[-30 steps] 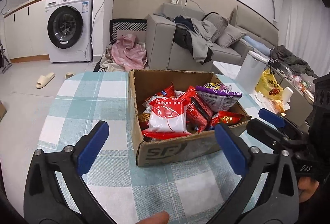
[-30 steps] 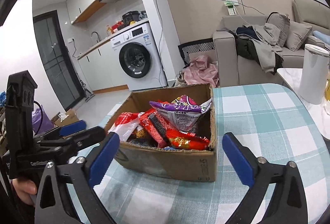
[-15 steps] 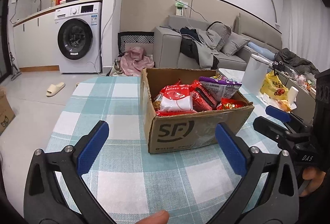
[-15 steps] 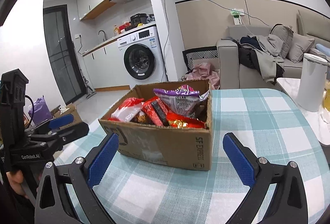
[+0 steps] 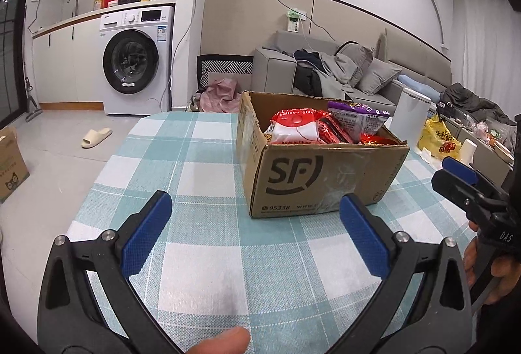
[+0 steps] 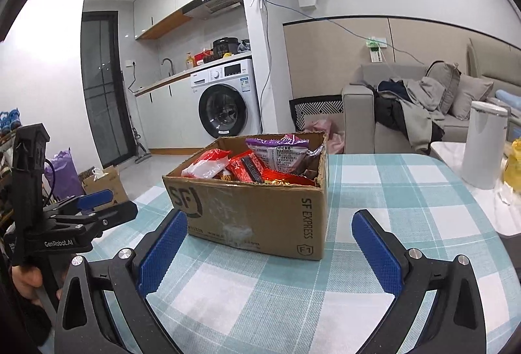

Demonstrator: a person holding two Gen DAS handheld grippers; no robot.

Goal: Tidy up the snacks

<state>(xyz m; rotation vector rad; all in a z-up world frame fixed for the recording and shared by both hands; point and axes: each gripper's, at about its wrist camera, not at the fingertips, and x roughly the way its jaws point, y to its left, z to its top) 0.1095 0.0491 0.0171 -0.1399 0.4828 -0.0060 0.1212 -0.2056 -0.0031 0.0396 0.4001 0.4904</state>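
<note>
An open brown SF cardboard box (image 5: 325, 178) stands on the teal checked tablecloth (image 5: 202, 158) and holds several snack packets: a red-and-white one (image 5: 294, 127), red ones (image 5: 335, 134) and a purple one (image 5: 356, 119). The box also shows in the right wrist view (image 6: 260, 207), with the purple packet (image 6: 280, 152) on top. My left gripper (image 5: 255, 233) is open and empty, low over the cloth in front of the box. My right gripper (image 6: 268, 251) is open and empty, also in front of the box. Each gripper shows in the other's view, the right (image 5: 462, 181) and the left (image 6: 97, 207).
A white cylindrical appliance (image 6: 485, 142) stands at the table's right edge beside a yellow bag (image 5: 438, 139). A sofa with clothes (image 5: 325, 74), a washing machine (image 5: 136, 61) and a cardboard box on the floor (image 5: 9, 158) lie beyond the table.
Both grippers have dropped lower and pulled back from the box, so I now see its front face instead of looking down into it. Both stay open and empty.
</note>
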